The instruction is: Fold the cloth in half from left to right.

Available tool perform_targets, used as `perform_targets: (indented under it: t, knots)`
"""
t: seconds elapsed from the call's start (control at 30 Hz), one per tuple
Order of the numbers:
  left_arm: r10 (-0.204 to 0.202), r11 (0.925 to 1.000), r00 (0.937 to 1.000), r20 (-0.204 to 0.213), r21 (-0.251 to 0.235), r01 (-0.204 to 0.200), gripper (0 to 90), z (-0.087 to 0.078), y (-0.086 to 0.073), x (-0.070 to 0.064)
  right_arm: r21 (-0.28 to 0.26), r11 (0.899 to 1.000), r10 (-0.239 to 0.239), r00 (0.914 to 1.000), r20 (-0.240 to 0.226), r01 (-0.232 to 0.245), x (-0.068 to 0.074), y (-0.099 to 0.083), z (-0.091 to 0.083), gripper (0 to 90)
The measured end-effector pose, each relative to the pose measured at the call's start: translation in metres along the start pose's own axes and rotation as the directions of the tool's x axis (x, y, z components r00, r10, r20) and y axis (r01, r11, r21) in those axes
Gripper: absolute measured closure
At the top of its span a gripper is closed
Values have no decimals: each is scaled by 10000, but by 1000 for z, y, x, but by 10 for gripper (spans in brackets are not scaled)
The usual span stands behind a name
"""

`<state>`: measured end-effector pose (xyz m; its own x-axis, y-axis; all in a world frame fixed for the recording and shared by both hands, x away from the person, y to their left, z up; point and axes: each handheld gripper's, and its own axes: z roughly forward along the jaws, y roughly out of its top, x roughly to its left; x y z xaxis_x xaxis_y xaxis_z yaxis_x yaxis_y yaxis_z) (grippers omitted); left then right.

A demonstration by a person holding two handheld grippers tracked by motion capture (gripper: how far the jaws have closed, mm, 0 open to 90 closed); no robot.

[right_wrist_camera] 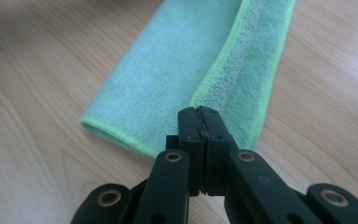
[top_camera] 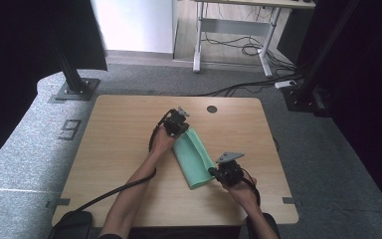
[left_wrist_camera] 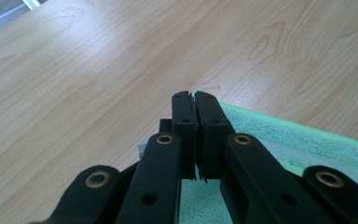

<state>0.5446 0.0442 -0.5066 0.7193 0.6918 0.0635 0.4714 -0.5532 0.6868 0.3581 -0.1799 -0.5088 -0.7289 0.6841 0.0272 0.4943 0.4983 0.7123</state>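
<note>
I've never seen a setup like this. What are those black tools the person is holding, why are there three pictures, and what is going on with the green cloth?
No robot works here: a person holds a hand-held two-jaw tool, called a gripper, in each hand. The high view comes from a fixed camera above the light wooden table; the forearms enter from the bottom. There the left gripper is at the far end of a folded mint-green microfibre cloth, and the right gripper at its near end.

The other two pictures come from small cameras riding on the grippers, each looking along its own black jaws. In the left gripper view, the left gripper has its jaws closed at the cloth's corner. In the right gripper view, the right gripper has its jaws closed on the edge of the cloth's folded-over layer. Both appear to be pinching the cloth, probably to fold it.
</note>
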Motion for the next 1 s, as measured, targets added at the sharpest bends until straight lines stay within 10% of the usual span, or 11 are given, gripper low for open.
perform_targets:
  t: [0.23,0.67,1.0]
  knots:
    - [-77,9999,10000,48,77,77,839,9,2,-1,111,9997,198,9997,160,-200,-9,-5,3,876]
    - [-663,9957,9974,-279,-659,644,339,-10,8,5,-160,9985,538,9952,814,-527,-24,-5,-6,725]
    - [-516,9977,9987,-21,-431,515,313,-19,-16,1,-51,9999,135,9954,954,-131,-29,3,6,483]
